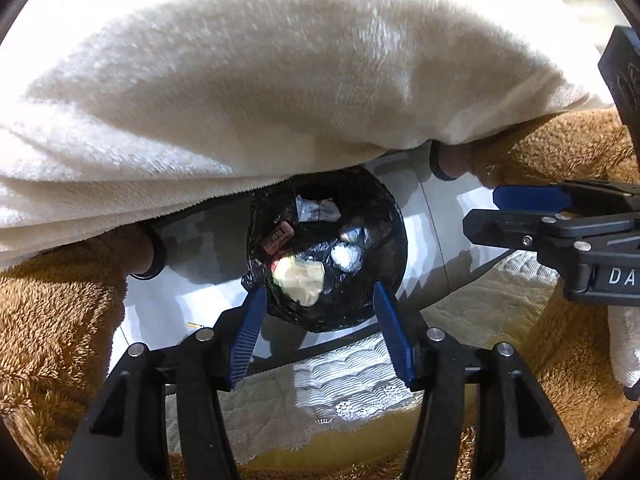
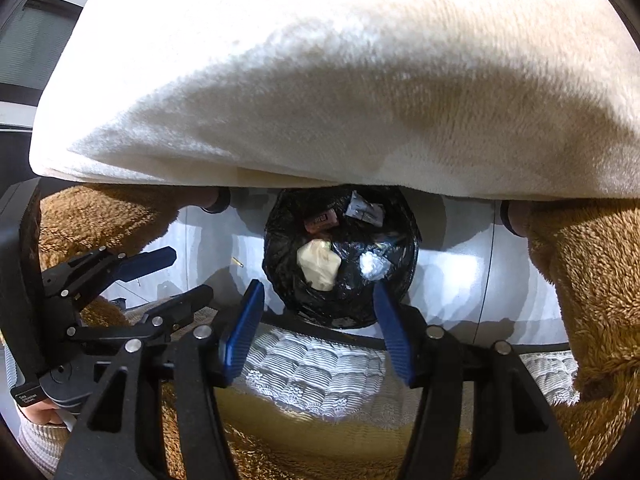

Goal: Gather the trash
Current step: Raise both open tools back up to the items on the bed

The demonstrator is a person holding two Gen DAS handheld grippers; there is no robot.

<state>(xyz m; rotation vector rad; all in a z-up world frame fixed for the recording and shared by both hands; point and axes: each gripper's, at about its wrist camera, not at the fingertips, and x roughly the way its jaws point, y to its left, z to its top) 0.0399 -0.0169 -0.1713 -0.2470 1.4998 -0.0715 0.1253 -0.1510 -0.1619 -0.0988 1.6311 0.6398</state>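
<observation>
I think most of the job is done, because the round bin with the black plastic bag (image 1: 326,252) already has trash in it. It sits on the pale floor right ahead of both my tools and below them, well apart from the fingers.

My left gripper (image 1: 320,336) has its blue fingers wide apart and holds nothing. My right gripper (image 2: 318,332) is wide apart too, and it is empty as well.

Inside the bin, going from left to right, I see a small pink wrapper (image 1: 277,237), a crumpled cream paper lump (image 1: 301,279), a folded grey-white packet (image 1: 318,210) at the far side, and a small white crumpled ball (image 1: 346,258).

A big white fluffy towel (image 1: 280,92) hangs over the far edge of the bin. One tiny yellow stick (image 2: 238,263) lies on the floor to the left of the bin. I think that bit may still need picking up.
</observation>
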